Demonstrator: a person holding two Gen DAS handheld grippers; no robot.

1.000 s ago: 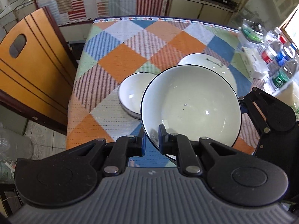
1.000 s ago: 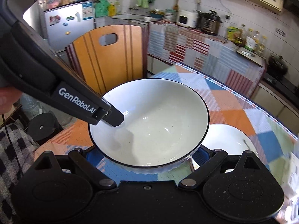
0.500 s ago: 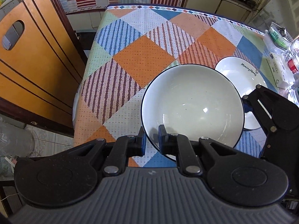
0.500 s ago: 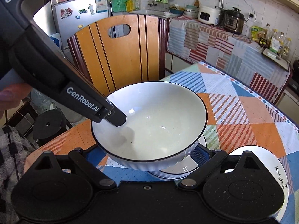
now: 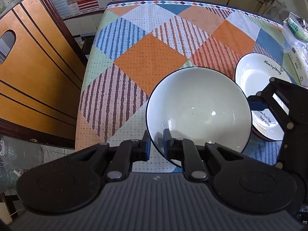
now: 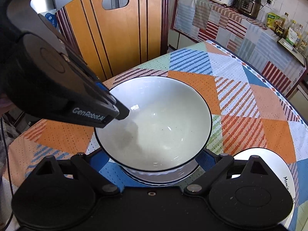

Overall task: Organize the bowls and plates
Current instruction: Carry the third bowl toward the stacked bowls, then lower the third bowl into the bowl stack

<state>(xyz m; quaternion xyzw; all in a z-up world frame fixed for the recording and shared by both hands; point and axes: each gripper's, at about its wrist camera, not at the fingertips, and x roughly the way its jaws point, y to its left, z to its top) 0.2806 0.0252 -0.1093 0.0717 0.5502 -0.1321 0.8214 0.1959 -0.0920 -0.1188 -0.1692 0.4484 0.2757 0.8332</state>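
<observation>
— Edges and free room?

— Saw the patchwork-clothed surface [image 5: 150, 61] bare across its far half, out to the diamond-trimmed border. Found the left edge near the orange wooden chair back [image 5: 28, 67], and the near edge just under the left tool [image 5: 155, 144]. Crowded on the right: a white plate with "Morning Honey" lettering [image 5: 256, 77] lay just beside the bowl, with packets at the far right edge.

— And the bowl?

— Large white ceramic bowl with a dark blue rim [image 5: 198, 105], upright near the front edge, over a smaller white bowl [image 6: 159, 179] that peeked out beneath it. Could not tell whether touching or hovering just above.

— Left tool's grip?

— Pressed nearly together, pinching the bowl's near rim: one finger inside the wall, the other outside. Pointed steeply down.

— Right tool?

— Right tool [image 6: 151, 159] spread wide, blue pads flanking the base of the stacked bowls on either side. Showed no pad pressing on either bowl. Seen from the left wrist, sat at the big bowl's right side, partly over the lettered plate.
</observation>
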